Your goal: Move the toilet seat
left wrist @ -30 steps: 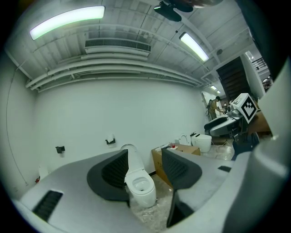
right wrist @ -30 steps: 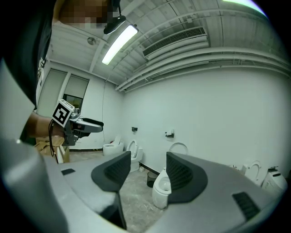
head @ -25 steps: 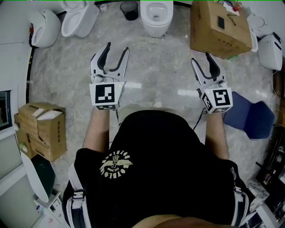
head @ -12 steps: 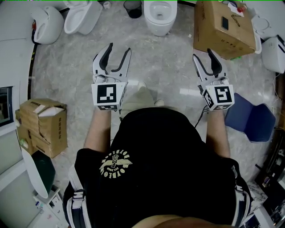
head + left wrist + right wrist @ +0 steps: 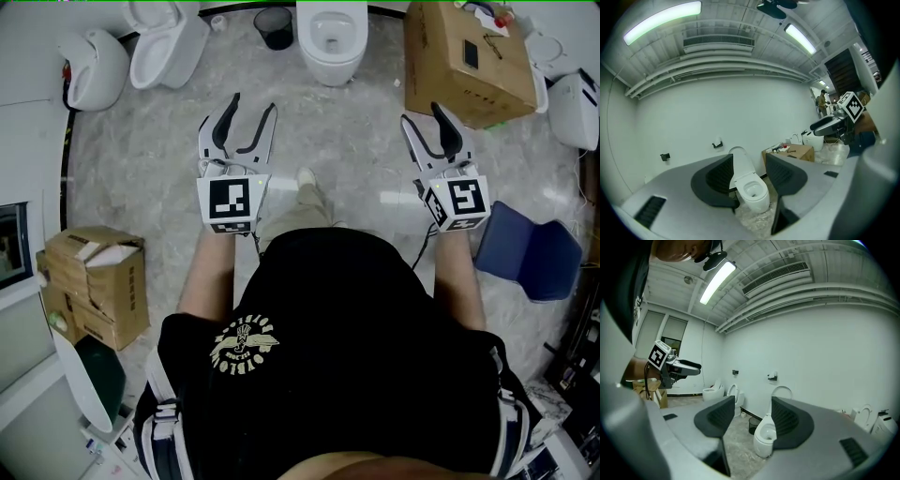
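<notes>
A white toilet (image 5: pixel 330 37) stands against the far wall, straight ahead of me across the marble floor. In the left gripper view the toilet (image 5: pixel 753 193) shows between the jaws with its lid (image 5: pixel 740 163) raised against the wall. The right gripper view has the same toilet (image 5: pixel 764 440) a little way off, its raised lid (image 5: pixel 782 392) behind it. My left gripper (image 5: pixel 244 114) is open and holds nothing. My right gripper (image 5: pixel 427 120) is open too, with nothing in it. Both are held out at about waist height, well short of the toilet.
Two more toilets (image 5: pixel 167 39) stand at the back left, and a black bin (image 5: pixel 274 22) sits beside the middle one. A big cardboard box (image 5: pixel 467 60) is at the back right, a blue chair (image 5: pixel 527 249) at the right, and stacked boxes (image 5: pixel 94 283) at the left.
A foot has stepped forward between the grippers and the view has shifted slightly. Both grippers stay open and hold nearly the same pose.
</notes>
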`<state>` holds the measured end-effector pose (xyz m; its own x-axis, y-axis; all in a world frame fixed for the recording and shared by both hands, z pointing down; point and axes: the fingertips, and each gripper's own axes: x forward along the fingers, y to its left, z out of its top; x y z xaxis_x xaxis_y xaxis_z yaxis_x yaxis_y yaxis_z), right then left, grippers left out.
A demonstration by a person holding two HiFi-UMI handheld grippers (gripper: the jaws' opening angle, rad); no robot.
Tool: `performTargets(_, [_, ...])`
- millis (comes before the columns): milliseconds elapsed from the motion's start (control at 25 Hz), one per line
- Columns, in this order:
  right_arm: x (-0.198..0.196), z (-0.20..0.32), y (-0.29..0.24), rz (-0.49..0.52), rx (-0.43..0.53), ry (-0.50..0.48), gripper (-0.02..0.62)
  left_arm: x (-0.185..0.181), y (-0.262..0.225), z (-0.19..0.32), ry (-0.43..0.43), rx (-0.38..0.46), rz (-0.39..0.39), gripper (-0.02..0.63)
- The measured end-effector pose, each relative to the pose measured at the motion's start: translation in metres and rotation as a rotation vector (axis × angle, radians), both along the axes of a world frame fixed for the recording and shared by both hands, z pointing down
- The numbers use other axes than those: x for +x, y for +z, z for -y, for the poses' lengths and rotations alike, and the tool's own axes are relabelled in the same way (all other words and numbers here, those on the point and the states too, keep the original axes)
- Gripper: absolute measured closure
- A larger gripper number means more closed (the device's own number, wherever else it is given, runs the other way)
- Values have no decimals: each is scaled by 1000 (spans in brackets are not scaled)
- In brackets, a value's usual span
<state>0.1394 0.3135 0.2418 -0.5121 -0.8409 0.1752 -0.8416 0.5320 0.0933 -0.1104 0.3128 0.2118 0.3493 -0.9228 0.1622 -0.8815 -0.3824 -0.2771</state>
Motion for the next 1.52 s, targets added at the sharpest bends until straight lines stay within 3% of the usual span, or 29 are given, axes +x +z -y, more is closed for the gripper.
performTargets(840, [-12, 105, 14, -11, -46, 4, 362, 2, 11, 115, 35, -41, -16, 374])
performTargets(1520, [-48, 188, 10, -31, -59, -7, 362, -28, 15, 203, 37, -63, -32, 374])
